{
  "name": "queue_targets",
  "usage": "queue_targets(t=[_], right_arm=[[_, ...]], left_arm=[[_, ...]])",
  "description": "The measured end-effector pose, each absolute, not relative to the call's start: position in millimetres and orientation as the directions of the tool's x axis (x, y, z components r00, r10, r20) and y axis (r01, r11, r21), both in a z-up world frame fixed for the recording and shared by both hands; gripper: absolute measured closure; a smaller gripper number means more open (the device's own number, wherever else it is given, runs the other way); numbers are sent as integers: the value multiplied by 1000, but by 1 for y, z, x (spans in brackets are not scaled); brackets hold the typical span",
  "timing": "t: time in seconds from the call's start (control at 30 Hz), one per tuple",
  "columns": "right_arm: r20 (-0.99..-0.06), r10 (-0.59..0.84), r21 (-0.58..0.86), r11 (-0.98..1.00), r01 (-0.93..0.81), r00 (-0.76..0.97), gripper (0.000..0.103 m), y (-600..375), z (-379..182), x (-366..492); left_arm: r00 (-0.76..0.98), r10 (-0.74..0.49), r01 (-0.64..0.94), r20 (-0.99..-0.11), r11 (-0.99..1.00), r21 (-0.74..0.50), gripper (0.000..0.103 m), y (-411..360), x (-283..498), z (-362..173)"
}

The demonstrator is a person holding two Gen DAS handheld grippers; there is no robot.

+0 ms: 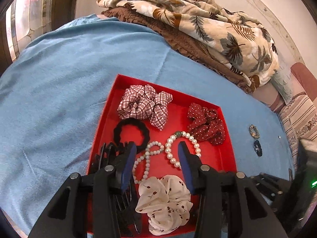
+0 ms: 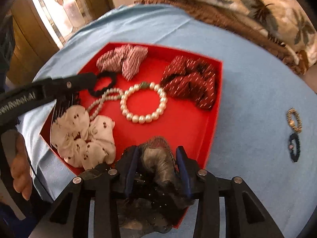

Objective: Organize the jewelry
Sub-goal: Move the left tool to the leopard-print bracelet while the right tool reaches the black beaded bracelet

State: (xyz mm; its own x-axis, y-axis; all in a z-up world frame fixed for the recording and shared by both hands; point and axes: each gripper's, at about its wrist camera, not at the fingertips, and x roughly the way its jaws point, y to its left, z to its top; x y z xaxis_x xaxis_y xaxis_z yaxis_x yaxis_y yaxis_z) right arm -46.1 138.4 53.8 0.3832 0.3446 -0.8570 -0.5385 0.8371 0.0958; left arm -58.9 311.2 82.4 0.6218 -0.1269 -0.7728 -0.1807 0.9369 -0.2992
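Observation:
A red tray point(image 1: 103, 119) point(image 2: 216, 91) on a blue cloth holds a checked scrunchie point(image 1: 144, 105), a red dotted scrunchie point(image 1: 206, 127) point(image 2: 190, 83), a black hair tie point(image 1: 130, 132), a pearl bracelet point(image 2: 143, 103) point(image 1: 182, 148), a thin pearl strand point(image 1: 146, 158), a white cherry scrunchie point(image 1: 164, 202) point(image 2: 85, 142) and a black comb point(image 1: 111, 158). My left gripper point(image 1: 157, 148) is open and empty above the pearls. My right gripper point(image 2: 156, 152) is shut on a dark grey shimmery scrunchie point(image 2: 156, 158) over the tray's near edge.
Two small hair ties, one gold point(image 2: 294, 120) and one dark blue point(image 2: 294, 146), lie on the blue cloth point(image 1: 49, 99) right of the tray. A folded leaf-print blanket point(image 1: 208, 23) lies at the back. A person's hand point(image 2: 19, 166) is at the left.

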Motion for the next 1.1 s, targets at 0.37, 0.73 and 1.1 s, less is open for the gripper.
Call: queue_targets(t=[0.37, 0.73, 1.1], right_arm=[[-756, 324, 94, 914, -395, 569, 42, 48, 104, -71], [-756, 239, 96, 961, -257, 609, 40, -52, 94, -100], [-743, 222, 100, 970, -224, 632, 34, -101, 98, -92]], left_arm=[[677, 14, -206, -736, 964, -171, 59, 295, -74, 95], [706, 138, -121, -695, 990, 74, 54, 214, -111, 111], [713, 124, -2, -690, 985, 174, 48, 146, -125, 134]])
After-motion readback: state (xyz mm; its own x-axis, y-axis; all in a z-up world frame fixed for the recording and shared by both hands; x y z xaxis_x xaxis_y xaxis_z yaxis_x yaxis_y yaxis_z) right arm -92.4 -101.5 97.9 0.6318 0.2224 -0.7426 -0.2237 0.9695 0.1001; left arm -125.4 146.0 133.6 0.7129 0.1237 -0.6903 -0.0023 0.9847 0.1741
